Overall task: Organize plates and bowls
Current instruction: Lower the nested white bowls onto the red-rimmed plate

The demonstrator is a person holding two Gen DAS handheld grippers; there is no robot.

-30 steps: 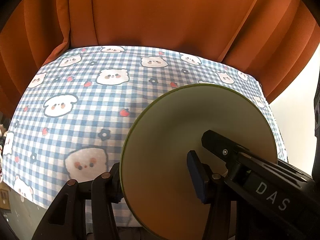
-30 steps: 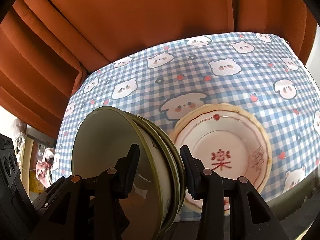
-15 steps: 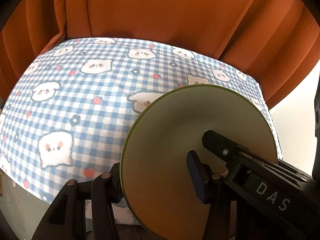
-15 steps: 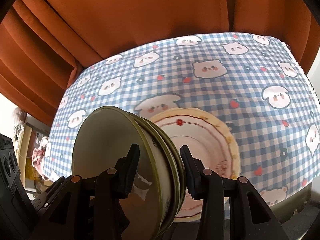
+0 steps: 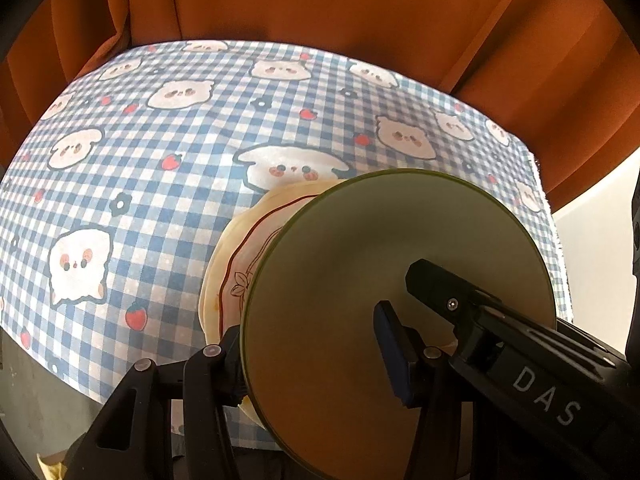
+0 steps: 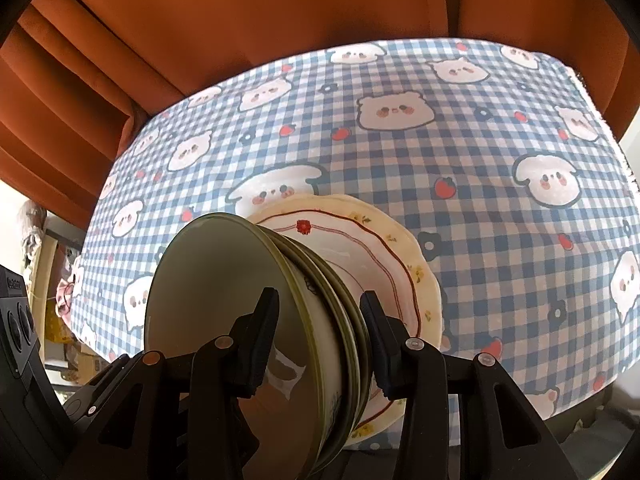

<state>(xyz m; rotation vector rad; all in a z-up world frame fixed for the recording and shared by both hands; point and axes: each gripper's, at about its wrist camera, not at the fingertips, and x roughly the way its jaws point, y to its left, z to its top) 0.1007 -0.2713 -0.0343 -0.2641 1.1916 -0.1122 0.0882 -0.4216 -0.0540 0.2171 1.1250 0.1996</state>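
I've got both grippers, left [image 5: 316,354] and right [image 6: 318,334], clamped on stacked green bowls [image 6: 256,320] over cream plate [image 6: 384,252].

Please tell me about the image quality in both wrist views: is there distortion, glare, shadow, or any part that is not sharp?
Left wrist view: strong fisheye bending of the checked tablecloth, black corners, the green dish shaded toward the bottom, white overexposure at right. Right wrist view: same curved distortion, a bright reflection inside the green bowls, washed-out background at left; the patterned plate stays sharp.
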